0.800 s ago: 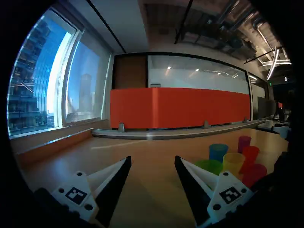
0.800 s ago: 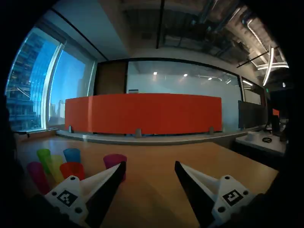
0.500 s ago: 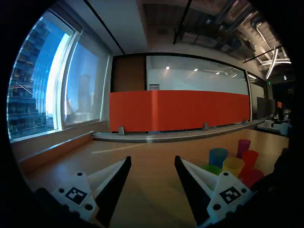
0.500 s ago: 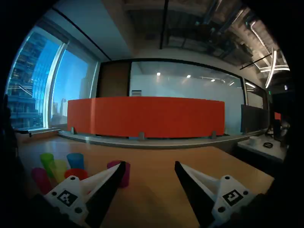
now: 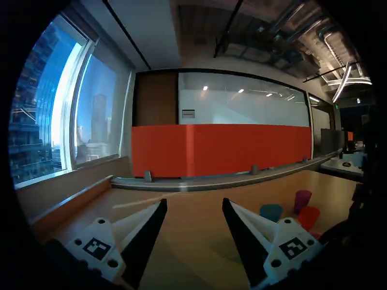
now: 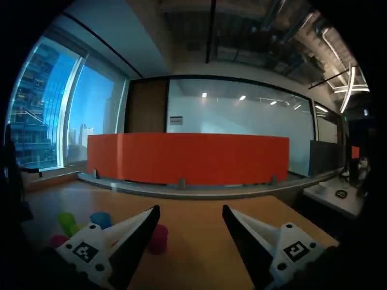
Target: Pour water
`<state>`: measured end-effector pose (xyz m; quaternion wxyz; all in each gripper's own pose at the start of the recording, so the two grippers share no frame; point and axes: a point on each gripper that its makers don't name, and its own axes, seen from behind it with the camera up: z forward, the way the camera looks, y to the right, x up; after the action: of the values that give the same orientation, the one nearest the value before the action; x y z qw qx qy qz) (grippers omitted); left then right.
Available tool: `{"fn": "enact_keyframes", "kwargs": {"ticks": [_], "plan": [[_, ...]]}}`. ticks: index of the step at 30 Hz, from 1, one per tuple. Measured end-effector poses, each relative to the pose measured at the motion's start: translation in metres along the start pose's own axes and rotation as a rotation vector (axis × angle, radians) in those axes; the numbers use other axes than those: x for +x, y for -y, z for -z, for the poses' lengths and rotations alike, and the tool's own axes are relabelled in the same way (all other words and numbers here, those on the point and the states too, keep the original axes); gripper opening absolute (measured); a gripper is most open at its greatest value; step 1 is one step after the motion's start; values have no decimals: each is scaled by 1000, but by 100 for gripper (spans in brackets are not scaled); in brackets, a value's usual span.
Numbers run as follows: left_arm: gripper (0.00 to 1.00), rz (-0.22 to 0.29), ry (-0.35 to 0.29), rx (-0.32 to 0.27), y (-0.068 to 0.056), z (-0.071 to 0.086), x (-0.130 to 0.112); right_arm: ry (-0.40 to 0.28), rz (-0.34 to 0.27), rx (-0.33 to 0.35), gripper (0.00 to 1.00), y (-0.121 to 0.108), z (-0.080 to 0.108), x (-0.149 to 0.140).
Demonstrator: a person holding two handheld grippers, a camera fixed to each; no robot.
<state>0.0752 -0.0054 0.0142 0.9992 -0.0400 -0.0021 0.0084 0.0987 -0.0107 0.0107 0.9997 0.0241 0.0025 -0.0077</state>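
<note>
Coloured cups (image 5: 303, 200) stood grouped on the wooden table (image 5: 193, 256), low and to the right of the left gripper (image 5: 194, 200). In the right gripper view the group sat low left, a magenta cup (image 6: 158, 238) nearest the right gripper (image 6: 190, 208), just past its left finger. Whether any cup held water: could not tell.

Both grippers' fingers were spread wide, nothing between them. Judged the task not begun: no cup grasped, none tilted, all the pouring left to do.

Room: bare tabletop ran ahead of both grippers up to the orange partition (image 6: 188, 158). A window ledge (image 5: 67, 198) bounded the left side. A side desk (image 6: 334, 193) lay beyond the table's right edge.
</note>
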Motion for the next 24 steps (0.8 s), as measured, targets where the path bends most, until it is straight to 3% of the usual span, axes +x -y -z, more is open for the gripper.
{"fn": "enact_keyframes", "kwargs": {"ticks": [11, 24], "plan": [[84, -9, 9, -64, -10, -12, 38, 2, -39, 17, 100, 4, -10, 42], [84, 13, 35, -78, -4, -18, 81, 13, -39, 40, 100, 9, -18, 75]]}}
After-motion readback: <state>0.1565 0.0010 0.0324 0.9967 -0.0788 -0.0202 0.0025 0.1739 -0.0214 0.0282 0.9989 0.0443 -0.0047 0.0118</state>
